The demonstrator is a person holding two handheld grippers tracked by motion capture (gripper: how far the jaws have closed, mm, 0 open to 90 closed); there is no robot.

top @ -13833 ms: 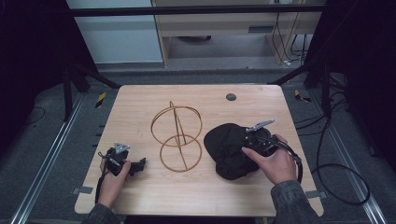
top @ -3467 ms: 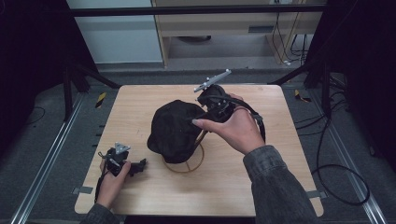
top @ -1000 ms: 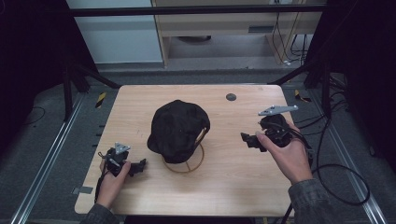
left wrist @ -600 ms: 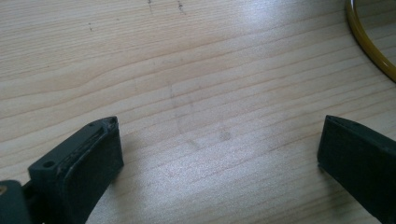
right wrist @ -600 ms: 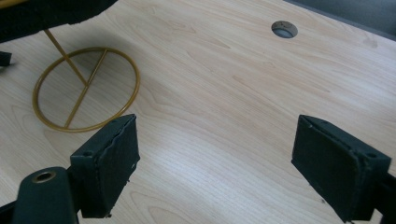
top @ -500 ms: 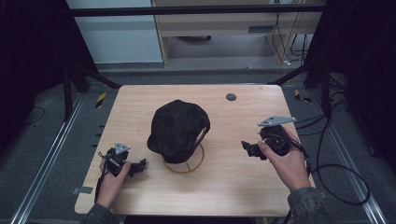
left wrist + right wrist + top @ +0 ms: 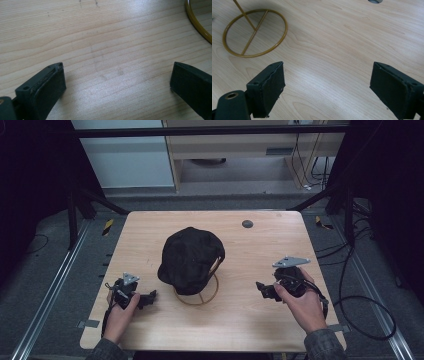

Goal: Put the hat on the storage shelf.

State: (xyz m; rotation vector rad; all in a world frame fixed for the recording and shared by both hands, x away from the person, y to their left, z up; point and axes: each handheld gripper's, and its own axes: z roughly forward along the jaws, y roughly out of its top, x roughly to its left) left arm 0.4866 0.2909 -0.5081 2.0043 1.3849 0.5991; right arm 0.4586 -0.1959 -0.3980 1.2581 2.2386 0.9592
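A black cap (image 7: 192,257) hangs over a gold wire stand (image 7: 200,301) in the middle of the wooden table (image 7: 250,330). My right gripper (image 7: 261,290) rests low at the table's right, well apart from the cap, open and holding nothing. The right gripper view has its jaws wide apart (image 7: 327,82) over bare wood, with the stand's ring base (image 7: 254,32) ahead to the left. My left gripper (image 7: 150,297) lies at the front left, open and empty. Bare wood lies between the jaws in the left gripper view (image 7: 117,82), and the ring's edge (image 7: 197,27) is at the upper right.
A small dark round grommet (image 7: 247,224) sits near the table's far edge; it appears at the top of the right gripper view (image 7: 375,1). Cables trail off the table's right side. Metal rails run along both sides of the table on the floor.
The right gripper lifted the cap from the table's right onto the stand, let go, and drew back to the right front. The left gripper stayed put.
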